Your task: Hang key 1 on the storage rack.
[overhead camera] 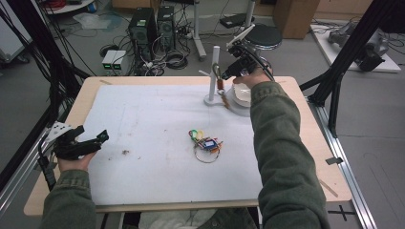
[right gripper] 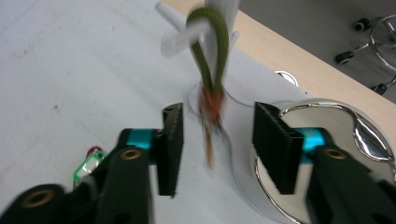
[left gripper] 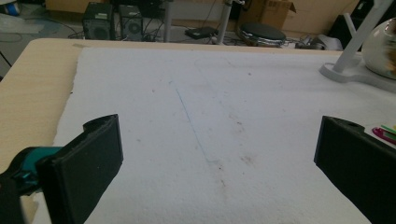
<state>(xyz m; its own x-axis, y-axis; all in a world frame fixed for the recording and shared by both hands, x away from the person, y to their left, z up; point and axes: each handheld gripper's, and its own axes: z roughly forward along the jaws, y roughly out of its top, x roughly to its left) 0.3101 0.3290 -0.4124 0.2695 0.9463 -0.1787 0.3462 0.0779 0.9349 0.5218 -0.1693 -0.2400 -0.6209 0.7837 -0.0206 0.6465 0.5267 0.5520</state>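
At lower left of the high view, the left gripper (overhead camera: pixel 90 141) rests on the white mat (overhead camera: pixel 153 119), jaws spread wide on nothing. At centre lies a bunch of keys with coloured tags (overhead camera: pixel 206 143). Upper right, the right gripper (right gripper: pixel 217 140) stands with jaws apart, clear of an olive cord loop (right gripper: pixel 211 51) with an orange-brown tassel, hanging from a peg of the white peg stand (overhead camera: pixel 214 76). Beside it sits a shiny silver bowl (right gripper: pixel 327 121); its contents cannot be told.

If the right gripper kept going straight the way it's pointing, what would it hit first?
Most likely the green loop keychain hanging on the white stand, right between the open right gripper fingers; depth is hard to judge.
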